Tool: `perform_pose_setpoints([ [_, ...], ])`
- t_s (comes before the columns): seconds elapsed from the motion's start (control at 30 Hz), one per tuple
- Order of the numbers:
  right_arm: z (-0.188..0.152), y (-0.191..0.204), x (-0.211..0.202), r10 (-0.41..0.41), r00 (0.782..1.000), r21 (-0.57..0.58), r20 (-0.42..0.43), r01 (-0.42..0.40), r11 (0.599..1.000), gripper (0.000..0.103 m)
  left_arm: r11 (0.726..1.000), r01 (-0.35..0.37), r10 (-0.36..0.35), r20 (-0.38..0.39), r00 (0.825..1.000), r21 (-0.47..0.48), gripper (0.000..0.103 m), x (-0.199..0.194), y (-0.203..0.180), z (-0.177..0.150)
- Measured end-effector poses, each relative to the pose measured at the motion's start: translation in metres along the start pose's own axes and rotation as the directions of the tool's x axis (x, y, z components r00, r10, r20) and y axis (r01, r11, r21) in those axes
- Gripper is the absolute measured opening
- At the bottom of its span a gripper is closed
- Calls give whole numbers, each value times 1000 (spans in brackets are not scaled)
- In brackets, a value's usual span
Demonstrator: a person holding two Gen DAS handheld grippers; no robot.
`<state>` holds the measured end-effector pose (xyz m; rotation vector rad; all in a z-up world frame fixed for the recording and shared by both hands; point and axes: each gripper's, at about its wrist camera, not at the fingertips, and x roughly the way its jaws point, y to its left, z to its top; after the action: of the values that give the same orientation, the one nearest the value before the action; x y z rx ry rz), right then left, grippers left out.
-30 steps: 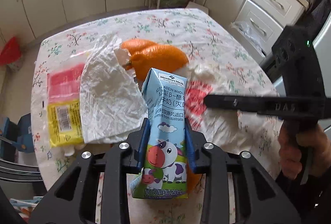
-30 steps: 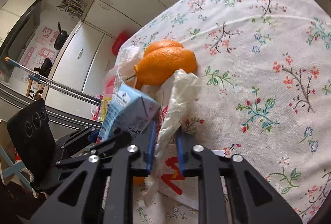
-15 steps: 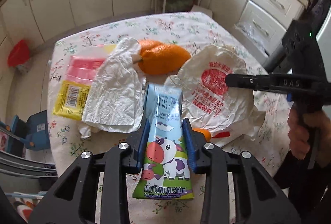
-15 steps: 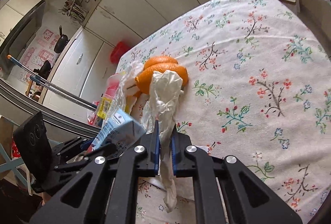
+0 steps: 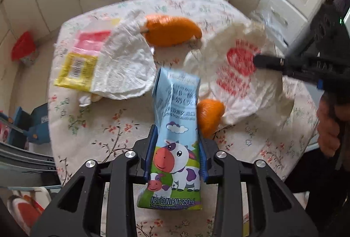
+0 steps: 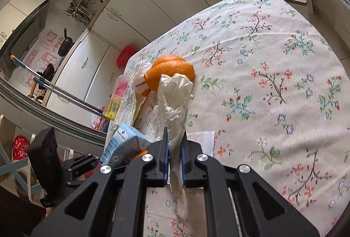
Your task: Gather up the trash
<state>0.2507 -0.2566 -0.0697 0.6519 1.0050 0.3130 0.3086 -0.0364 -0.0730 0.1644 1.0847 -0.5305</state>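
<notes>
Lifted clear of the orange peel [image 5: 172, 31], the crumpled white plastic bag [image 6: 175, 101] hangs pinched in the just-closing right gripper [image 6: 174, 145]; the left gripper [image 5: 176, 149] clamps a blue cow-print milk carton [image 5: 175, 138].

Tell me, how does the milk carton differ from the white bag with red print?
The milk carton is a stiff blue box with a cartoon cow; the plastic bag is thin, white, crumpled, with red print. The carton is clamped across its width by the left gripper; the bag is pinched at a bunched edge by the right gripper and hangs loose. Both are lifted trash.
</notes>
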Motion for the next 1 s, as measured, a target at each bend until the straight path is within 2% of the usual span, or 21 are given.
perform_pose_setpoints([
  [0.2,-8,1,-24,-5,998,-13,65,6,1000,10,995,6,8,144,990,-102,30,-45,6,-17],
  [0.3,-8,-2,-36,-14,994,-6,112,15,1000,10,987,39,-13,167,986,-153,30,-56,5,-30],
  [0.37,-8,-2,-42,-25,990,-7,137,27,1000,10,986,37,-12,149,989,-164,30,-55,3,-38],
  [0.47,-8,-2,-46,-35,988,-12,153,37,999,10,987,20,-12,46,999,-162,31,-31,-4,-46],
  [0.53,-11,-3,-44,-34,989,-9,141,36,999,10,991,-10,6,-26,1000,-131,33,-14,-10,-52],
  [0.63,-12,-5,-41,-33,992,-6,122,34,999,10,995,-53,48,-51,998,-88,35,-6,-17,-52],
  [0.77,-11,-4,-45,-29,991,-4,134,30,1000,10,995,-54,56,23,998,-82,32,-21,-22,-45],
  [0.87,-9,-1,-57,-10,984,-5,176,11,1000,10,994,-51,61,103,993,-100,32,-41,-22,-40],
  [1.0,-10,5,-73,19,976,-19,217,-15,1000,10,992,-46,72,229,971,-115,32,-73,-21,-38],
])
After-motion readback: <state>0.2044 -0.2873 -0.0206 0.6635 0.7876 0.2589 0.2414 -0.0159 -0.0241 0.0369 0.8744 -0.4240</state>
